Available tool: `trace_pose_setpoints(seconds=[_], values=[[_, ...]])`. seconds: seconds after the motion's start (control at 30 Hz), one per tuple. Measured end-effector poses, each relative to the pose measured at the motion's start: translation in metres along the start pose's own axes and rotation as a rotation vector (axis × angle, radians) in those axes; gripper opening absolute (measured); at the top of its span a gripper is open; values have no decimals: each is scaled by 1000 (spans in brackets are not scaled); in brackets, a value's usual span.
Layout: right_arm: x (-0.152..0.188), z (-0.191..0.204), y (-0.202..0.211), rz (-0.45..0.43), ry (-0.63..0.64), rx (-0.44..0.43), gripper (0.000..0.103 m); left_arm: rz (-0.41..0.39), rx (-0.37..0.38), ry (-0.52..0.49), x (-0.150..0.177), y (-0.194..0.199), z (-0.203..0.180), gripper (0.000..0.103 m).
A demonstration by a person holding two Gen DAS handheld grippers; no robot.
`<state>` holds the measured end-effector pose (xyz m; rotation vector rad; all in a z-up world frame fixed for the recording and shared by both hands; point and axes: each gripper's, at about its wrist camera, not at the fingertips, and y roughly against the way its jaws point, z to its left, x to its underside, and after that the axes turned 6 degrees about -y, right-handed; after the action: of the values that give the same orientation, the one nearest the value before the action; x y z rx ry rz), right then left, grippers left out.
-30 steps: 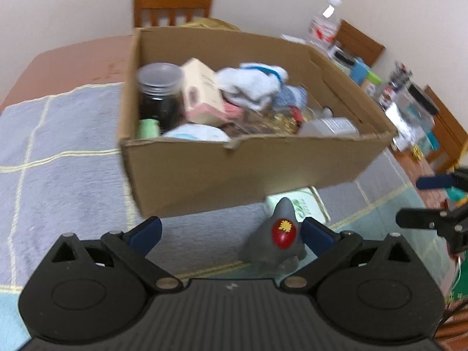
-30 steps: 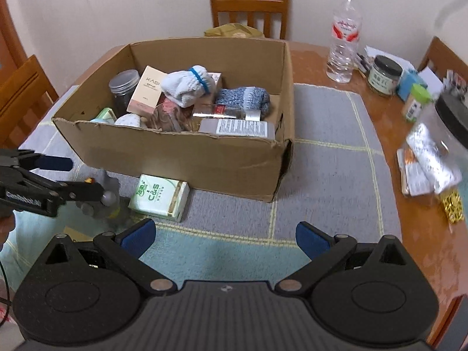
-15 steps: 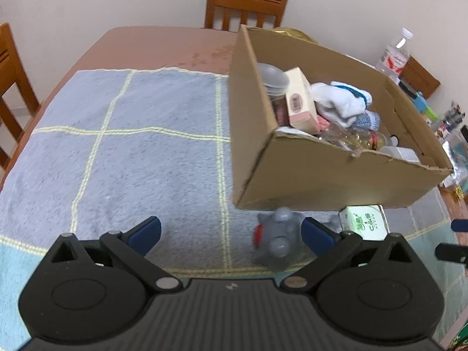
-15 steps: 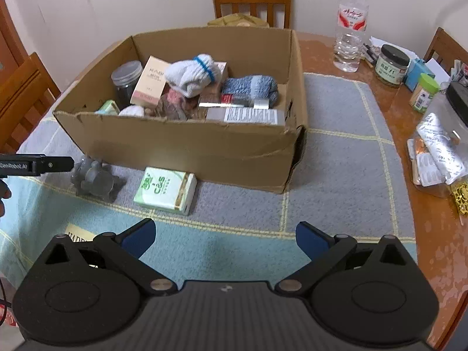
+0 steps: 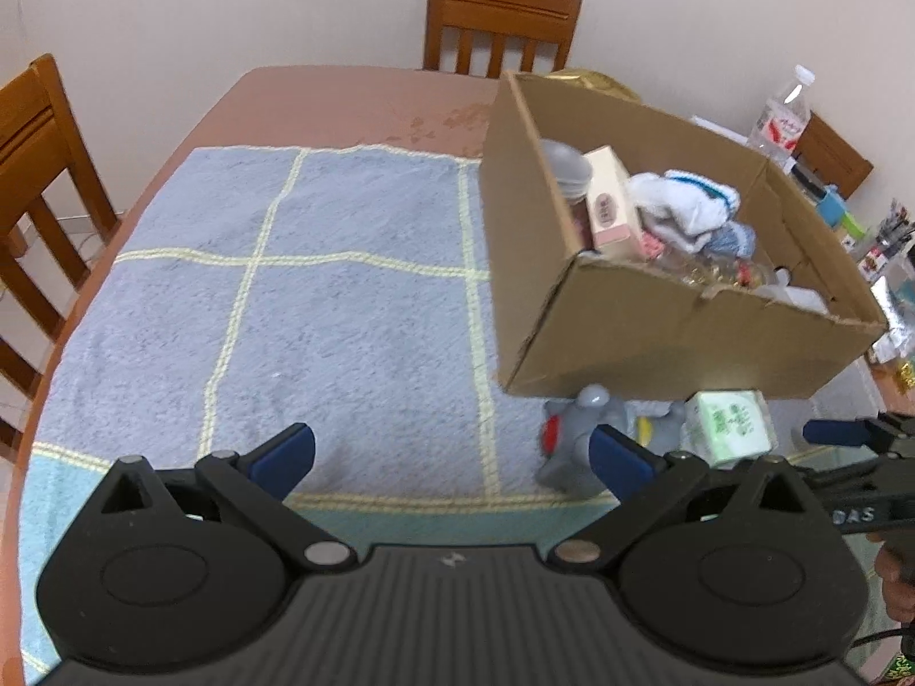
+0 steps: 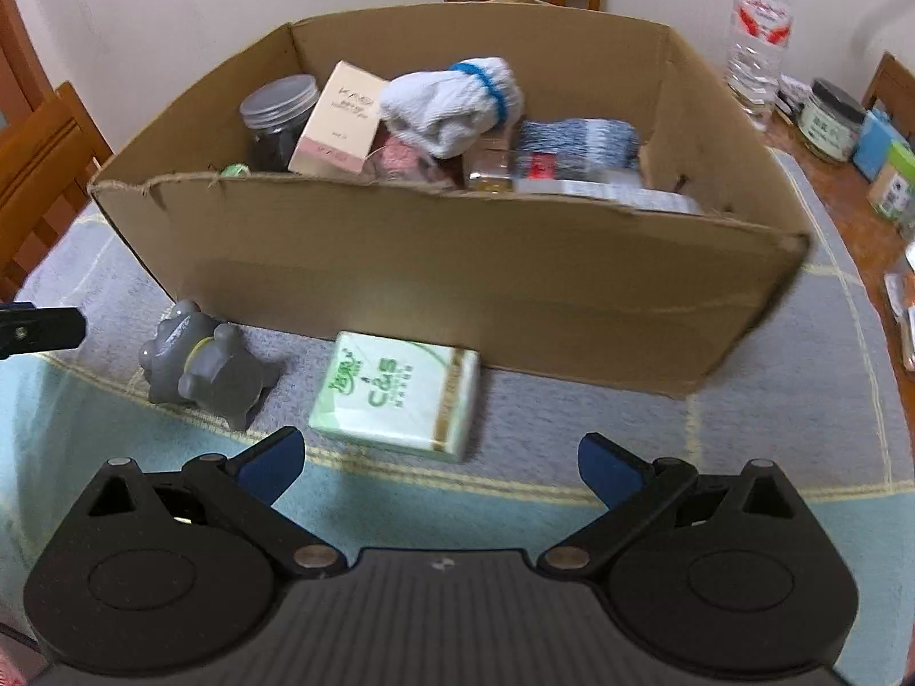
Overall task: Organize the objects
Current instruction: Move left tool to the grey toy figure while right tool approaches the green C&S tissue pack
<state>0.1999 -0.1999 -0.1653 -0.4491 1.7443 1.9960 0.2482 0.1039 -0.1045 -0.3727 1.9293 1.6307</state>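
A cardboard box [image 6: 457, 280] holds a jar, a pink carton, white and blue socks and other items. A grey toy figure [image 6: 200, 369] lies on its side on the mat before the box's left corner; it also shows in the left wrist view [image 5: 577, 446]. A green tissue pack [image 6: 397, 397] lies to its right, directly ahead of my open, empty right gripper [image 6: 440, 463]. My left gripper [image 5: 452, 457] is open and empty, with the toy beside its right finger. The box [image 5: 657, 337] and the tissue pack [image 5: 729, 423] show in the left wrist view.
A grey-blue checked mat [image 5: 320, 297] covers the wooden table [image 5: 343, 103]. Wooden chairs [image 5: 503, 23] stand around it. A water bottle [image 6: 760, 28], a jar [image 6: 829, 120] and small packages sit at the right of the box.
My left gripper has swung left and away from the grey toy, which now lies on its side. My right gripper has moved forward and down toward the tissue pack.
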Motion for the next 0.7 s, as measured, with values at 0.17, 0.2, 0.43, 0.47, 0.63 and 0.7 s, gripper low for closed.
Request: trace_pose_setpoints(seconds=[0.17, 0.2, 0.43, 0.47, 0.63, 0.7], values=[[-2, 19, -17, -26, 23, 51, 103, 15, 0, 15, 6, 0, 7, 101], [-2, 21, -20, -32, 21, 67, 103, 15, 0, 13, 7, 0, 8, 101], [-4, 13, -31, -40, -21, 152, 103, 16, 27, -11, 7, 0, 3, 101], [-4, 9, -30, -39, -30, 154, 103, 17, 32, -18, 6, -1, 1, 101], [3, -23, -24, -36, -64, 152, 103, 19, 71, -48, 3, -6, -13, 101], [5, -33, -22, -32, -50, 143, 103, 20, 90, -61, 2, -9, -21, 101]])
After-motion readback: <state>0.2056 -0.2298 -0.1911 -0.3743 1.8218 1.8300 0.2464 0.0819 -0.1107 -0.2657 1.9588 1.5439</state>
